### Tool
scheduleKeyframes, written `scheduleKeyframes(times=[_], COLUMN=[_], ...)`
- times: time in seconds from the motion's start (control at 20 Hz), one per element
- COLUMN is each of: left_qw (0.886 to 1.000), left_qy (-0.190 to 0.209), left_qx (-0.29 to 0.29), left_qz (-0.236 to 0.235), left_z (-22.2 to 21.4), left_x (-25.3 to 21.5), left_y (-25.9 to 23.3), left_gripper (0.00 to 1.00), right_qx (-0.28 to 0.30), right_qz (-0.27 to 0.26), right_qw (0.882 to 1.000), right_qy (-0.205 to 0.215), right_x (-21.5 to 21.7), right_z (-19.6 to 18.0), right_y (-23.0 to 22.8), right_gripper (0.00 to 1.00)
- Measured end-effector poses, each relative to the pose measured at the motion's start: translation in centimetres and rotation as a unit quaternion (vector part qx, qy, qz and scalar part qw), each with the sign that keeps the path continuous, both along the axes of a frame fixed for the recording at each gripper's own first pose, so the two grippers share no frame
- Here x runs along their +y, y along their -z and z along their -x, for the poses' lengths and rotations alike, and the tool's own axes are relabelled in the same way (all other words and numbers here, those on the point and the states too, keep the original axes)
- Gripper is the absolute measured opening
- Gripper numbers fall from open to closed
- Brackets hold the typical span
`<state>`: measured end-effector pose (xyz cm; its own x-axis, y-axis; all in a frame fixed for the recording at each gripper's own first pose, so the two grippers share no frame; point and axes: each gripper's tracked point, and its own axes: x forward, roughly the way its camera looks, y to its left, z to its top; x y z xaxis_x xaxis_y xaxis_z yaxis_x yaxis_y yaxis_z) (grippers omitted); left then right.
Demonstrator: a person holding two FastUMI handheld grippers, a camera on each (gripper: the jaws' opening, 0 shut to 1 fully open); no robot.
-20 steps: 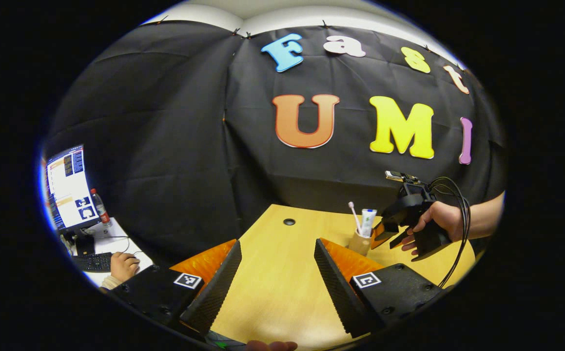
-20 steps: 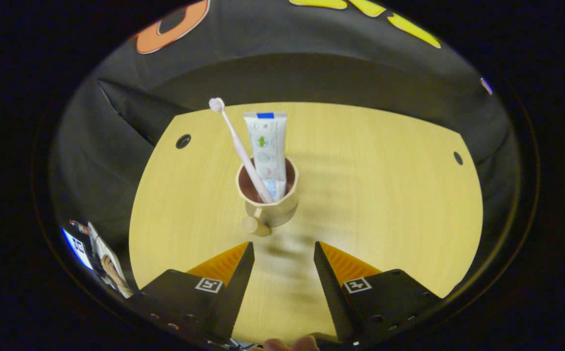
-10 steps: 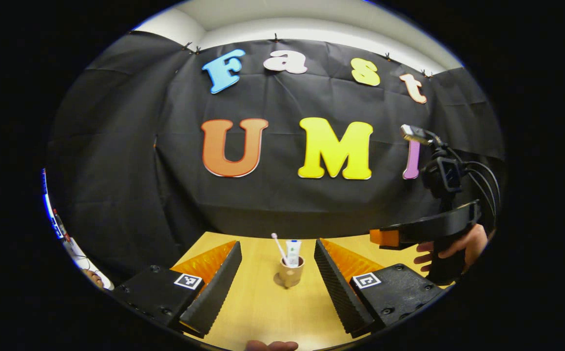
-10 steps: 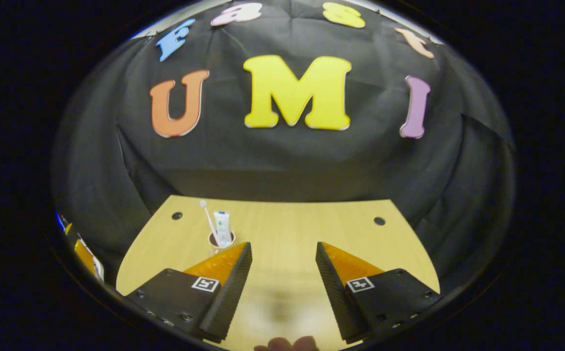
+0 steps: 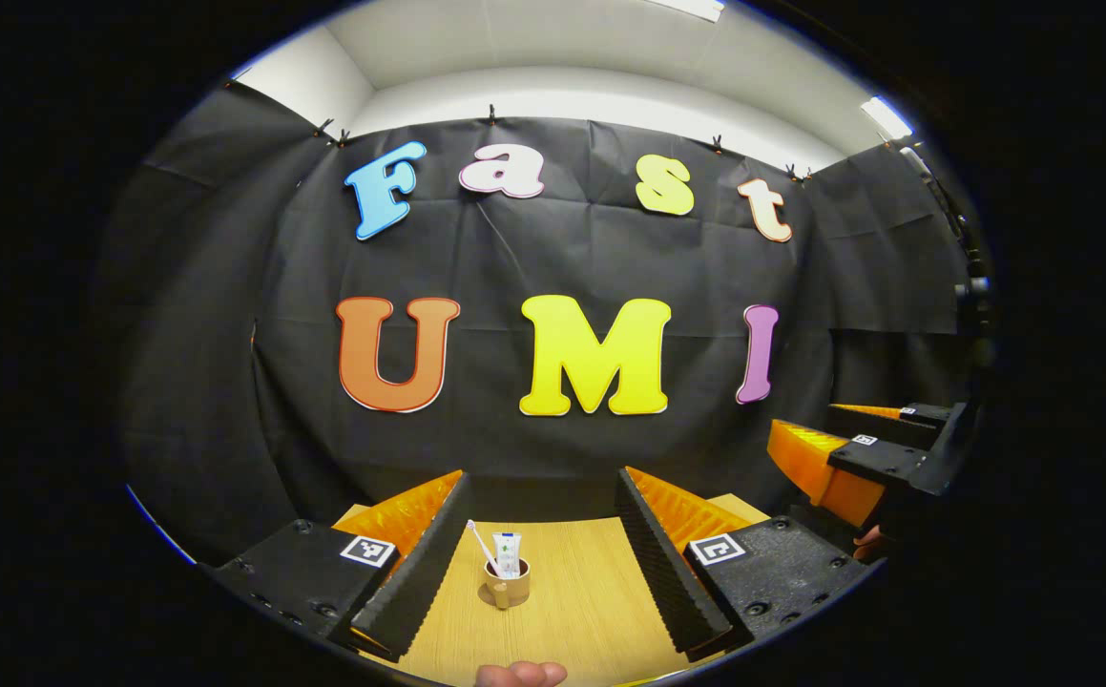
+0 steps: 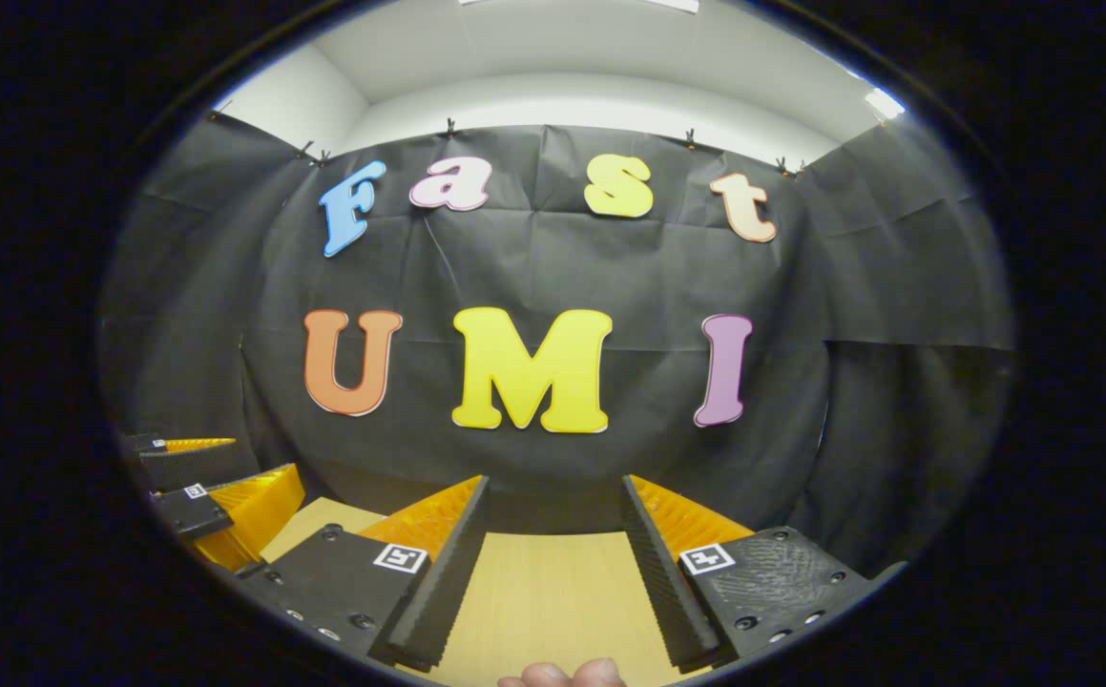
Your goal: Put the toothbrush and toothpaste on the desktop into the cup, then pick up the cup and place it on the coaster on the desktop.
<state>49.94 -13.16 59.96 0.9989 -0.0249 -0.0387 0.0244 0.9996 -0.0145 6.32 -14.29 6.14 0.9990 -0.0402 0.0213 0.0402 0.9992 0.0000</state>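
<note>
Left tongs (image 5: 540,544) are held level above the surface (image 5: 572,611), spread wide and gripping nothing. Framed between them, the cup (image 5: 506,581) stands upright holding toothbrush (image 5: 480,546) and toothpaste (image 5: 508,554). Right tongs (image 6: 553,553) likewise spread, empty, level.

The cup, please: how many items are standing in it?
2. In the cup, the toothbrush leans left; the toothpaste stands upright beside it on the right. Smaller things inside could be hidden.
</note>
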Motion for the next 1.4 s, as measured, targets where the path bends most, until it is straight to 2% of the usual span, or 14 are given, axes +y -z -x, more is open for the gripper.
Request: scheduleKeyframes(times=[0.35,0.55,0.95,1.4], left_qw=[1.000,0.999,0.998,0.998], left_qy=[-0.019,-0.033,-0.056,-0.060], left_qx=[-0.008,-0.004,-0.005,-0.012], left_qz=[0.004,0.007,0.003,-0.004], left_z=[1.6,2.3,3.2,3.2], left_x=[0.3,0.5,1.5,1.5], left_y=[-0.3,0.0,-0.2,-0.8], left_gripper=[0.96,0.96,0.95,0.95], right_qx=[0.016,-0.011,-0.015,-0.021], right_qz=[-0.012,-0.004,-0.006,-0.011], right_qw=[1.000,1.000,0.999,0.999], right_qy=[-0.016,-0.018,-0.040,-0.031], right_x=[-0.8,-0.8,-0.6,-0.8], right_z=[-0.9,-0.2,-0.1,0.1], right_y=[0.6,0.1,0.2,0.0], right_gripper=[0.93,0.97,0.97,0.96])
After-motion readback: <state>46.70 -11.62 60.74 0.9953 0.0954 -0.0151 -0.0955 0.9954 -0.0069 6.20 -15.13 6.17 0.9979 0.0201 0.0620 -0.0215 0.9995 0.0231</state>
